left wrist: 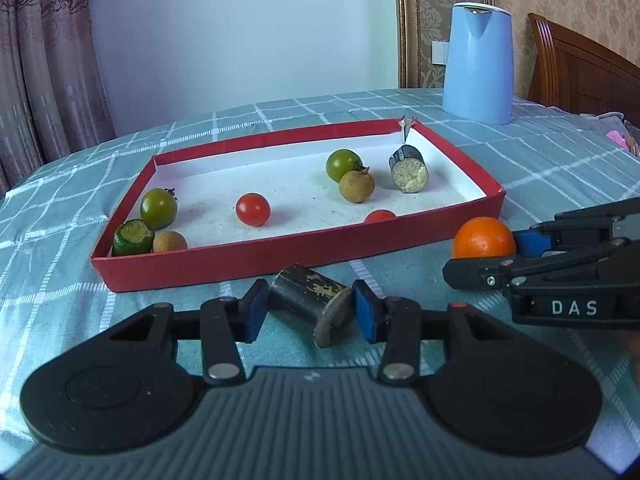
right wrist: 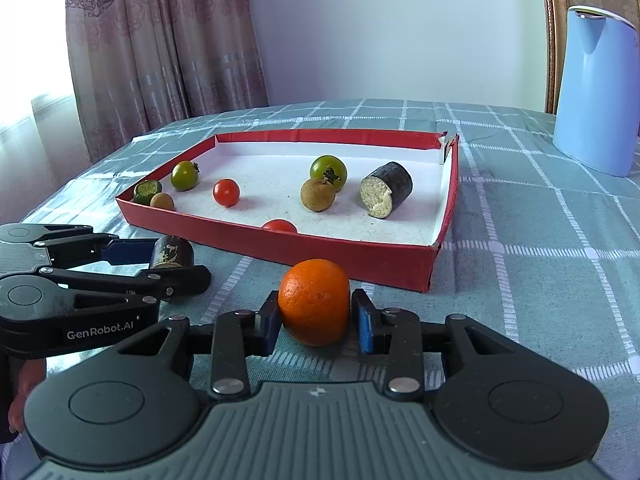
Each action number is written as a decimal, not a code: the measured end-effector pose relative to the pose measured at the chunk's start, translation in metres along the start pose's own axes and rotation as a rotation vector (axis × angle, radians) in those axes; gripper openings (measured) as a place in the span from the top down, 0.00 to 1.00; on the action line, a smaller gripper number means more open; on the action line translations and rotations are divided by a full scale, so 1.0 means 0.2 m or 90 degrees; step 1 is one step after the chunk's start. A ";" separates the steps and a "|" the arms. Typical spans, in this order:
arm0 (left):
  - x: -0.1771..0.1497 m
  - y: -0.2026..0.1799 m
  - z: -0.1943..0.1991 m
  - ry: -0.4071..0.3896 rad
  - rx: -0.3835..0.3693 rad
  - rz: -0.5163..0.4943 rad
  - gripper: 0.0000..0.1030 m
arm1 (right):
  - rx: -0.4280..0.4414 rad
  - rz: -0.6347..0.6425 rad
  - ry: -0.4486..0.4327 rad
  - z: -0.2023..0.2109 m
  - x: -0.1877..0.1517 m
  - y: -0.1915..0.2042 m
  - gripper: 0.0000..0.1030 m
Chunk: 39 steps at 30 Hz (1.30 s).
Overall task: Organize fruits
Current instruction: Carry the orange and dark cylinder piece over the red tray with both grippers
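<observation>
Two grippers work side by side just outside the near wall of a red tray [left wrist: 296, 258] on a checked surface. Left wrist view: the left gripper [left wrist: 308, 310] has its jaws closed against a dark cane piece [left wrist: 310, 304] lying tilted between the blue pads. Held slantwise, it may twist free when lifted. Right wrist view: the right gripper [right wrist: 316, 320] has its jaws pressed on an orange [right wrist: 314, 306] at the tray's near right corner; its round skin could slip.
</observation>
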State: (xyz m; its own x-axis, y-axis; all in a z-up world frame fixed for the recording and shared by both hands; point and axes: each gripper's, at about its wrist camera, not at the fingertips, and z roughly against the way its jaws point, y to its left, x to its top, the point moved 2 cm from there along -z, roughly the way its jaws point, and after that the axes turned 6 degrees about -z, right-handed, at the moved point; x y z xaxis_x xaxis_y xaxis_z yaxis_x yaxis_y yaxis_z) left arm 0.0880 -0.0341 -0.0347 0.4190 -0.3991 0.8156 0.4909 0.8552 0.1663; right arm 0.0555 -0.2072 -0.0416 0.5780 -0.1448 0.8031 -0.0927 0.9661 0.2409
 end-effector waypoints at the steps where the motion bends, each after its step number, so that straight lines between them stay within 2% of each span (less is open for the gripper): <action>1: 0.00 0.00 0.00 0.000 0.003 0.001 0.60 | 0.000 0.000 0.000 0.00 0.00 0.00 0.66; 9: 0.00 0.03 0.00 0.003 0.017 0.018 0.60 | -0.001 0.001 0.000 0.00 0.00 0.00 0.66; 19: -0.01 0.09 0.00 0.017 0.081 0.065 0.60 | -0.003 -0.006 -0.010 0.01 0.00 -0.01 0.67; 29: -0.02 0.11 0.02 0.017 0.100 0.070 0.60 | 0.005 -0.011 -0.040 0.05 0.00 0.00 0.68; 33: 0.00 0.13 0.05 -0.001 0.092 0.083 0.60 | 0.015 0.003 -0.051 0.07 0.02 0.03 0.68; 39: 0.05 0.18 0.02 0.001 0.085 0.107 0.60 | 0.020 0.030 -0.070 0.08 0.11 0.08 0.68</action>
State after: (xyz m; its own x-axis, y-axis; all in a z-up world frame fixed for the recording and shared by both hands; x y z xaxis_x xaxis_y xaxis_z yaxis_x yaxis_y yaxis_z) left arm 0.1068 -0.0062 -0.0174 0.4881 -0.2470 0.8371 0.3085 0.9460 0.0993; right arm 0.0541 -0.1978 -0.0122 0.4798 -0.1243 0.8685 -0.1438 0.9654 0.2176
